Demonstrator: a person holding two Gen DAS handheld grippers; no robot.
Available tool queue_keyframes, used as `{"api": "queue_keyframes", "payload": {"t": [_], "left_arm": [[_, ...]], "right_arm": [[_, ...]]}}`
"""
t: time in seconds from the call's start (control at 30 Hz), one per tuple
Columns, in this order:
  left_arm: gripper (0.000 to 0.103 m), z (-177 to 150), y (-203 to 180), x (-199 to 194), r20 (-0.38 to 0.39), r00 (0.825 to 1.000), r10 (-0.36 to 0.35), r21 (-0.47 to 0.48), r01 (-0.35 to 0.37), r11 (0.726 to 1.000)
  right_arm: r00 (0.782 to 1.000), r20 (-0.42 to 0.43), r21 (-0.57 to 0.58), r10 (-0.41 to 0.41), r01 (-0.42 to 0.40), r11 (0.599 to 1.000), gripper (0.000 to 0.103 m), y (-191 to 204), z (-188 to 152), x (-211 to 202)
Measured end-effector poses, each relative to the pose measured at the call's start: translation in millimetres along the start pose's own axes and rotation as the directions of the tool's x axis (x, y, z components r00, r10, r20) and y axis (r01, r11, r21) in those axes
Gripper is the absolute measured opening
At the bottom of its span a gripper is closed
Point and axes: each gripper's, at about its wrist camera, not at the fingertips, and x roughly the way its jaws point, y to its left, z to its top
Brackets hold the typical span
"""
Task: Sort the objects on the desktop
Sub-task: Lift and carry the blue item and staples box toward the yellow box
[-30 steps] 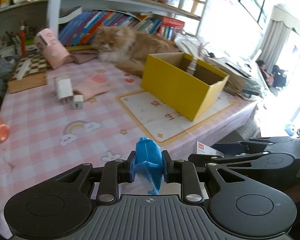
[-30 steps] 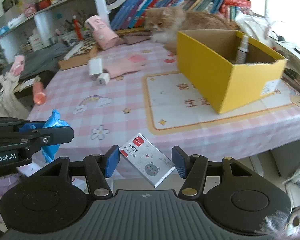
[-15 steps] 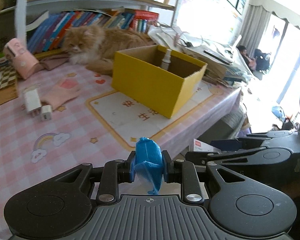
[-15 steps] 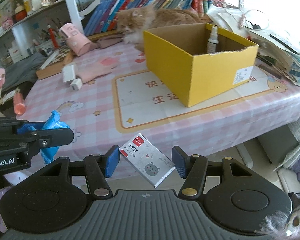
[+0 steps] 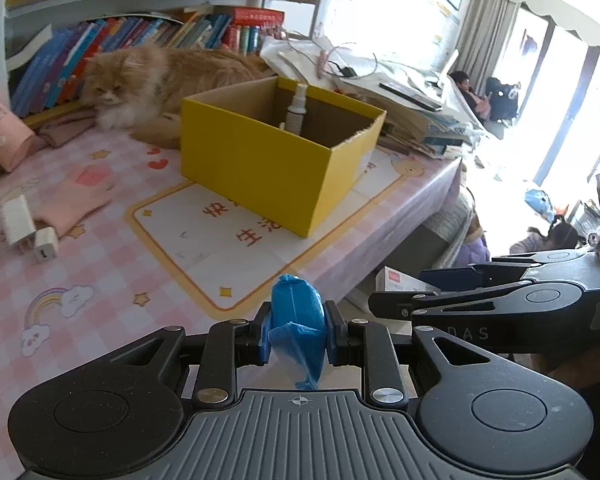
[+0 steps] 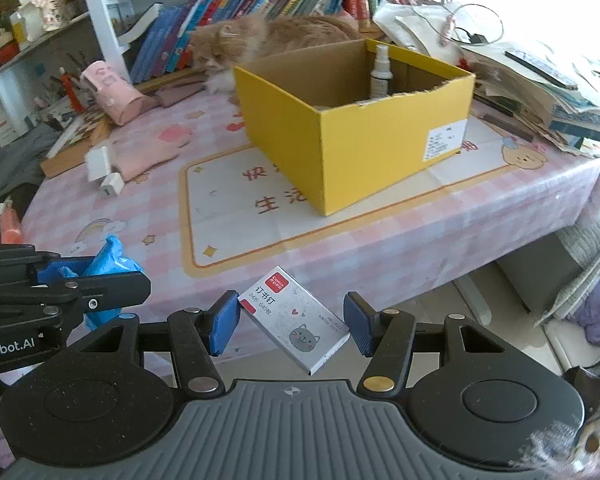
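My left gripper (image 5: 297, 332) is shut on a blue plastic-bag roll (image 5: 298, 320), held above the table's front edge; the roll also shows in the right wrist view (image 6: 110, 260). My right gripper (image 6: 292, 320) is shut on a small white staples box with a cat face (image 6: 296, 318), held off the table's front edge; the box also shows in the left wrist view (image 5: 400, 280). An open yellow cardboard box (image 5: 276, 160) (image 6: 352, 132) stands on the pink checked tablecloth ahead, with a small spray bottle (image 5: 296, 110) (image 6: 381, 72) upright inside.
An orange cat (image 5: 160, 80) (image 6: 268, 40) lies behind the box. White chargers (image 5: 28, 228) (image 6: 104, 168) and a pink cloth (image 5: 76, 200) lie at the left. Stacked papers and books (image 6: 540, 84) sit right of the box. A bookshelf (image 5: 140, 40) runs behind.
Both grippers have swung to the right and closer to the yellow box, each still holding its object. The box now sits nearer the middle of both views.
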Motion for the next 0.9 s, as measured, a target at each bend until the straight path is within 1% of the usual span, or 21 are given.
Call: {"api": "queue_keyframes", "payload": {"t": [0.17, 0.43, 0.7, 0.9], "left_arm": [[0.024, 6.0, -6.1, 9.7, -0.006, 1.000, -0.011, 0.011, 0.011, 1.000], [0.024, 14.7, -13.4, 24.2, -0.016, 1.000, -0.015, 0.019, 0.015, 1.000], [0.024, 25.0, -23.5, 37.9, -0.017, 1.000, 0.009, 0.024, -0.009, 1.000], [0.024, 40.0, -33.5, 51.0, -0.016, 1.000, 0.023, 0.014, -0.023, 1.000]], "right_arm": [[1.000, -0.007, 0.015, -0.014, 0.014, 1.000, 0.054, -10.5, 2.4, 1.8], [1.000, -0.022, 0.014, -0.012, 0.013, 1.000, 0.054, -22.9, 9.2, 8.6], [1.000, -0.029, 0.012, -0.001, 0.001, 1.000, 0.054, -35.5, 15.4, 15.8], [0.999, -0.041, 0.014, 0.019, -0.019, 1.000, 0.054, -58.5, 30.1, 27.4]]}}
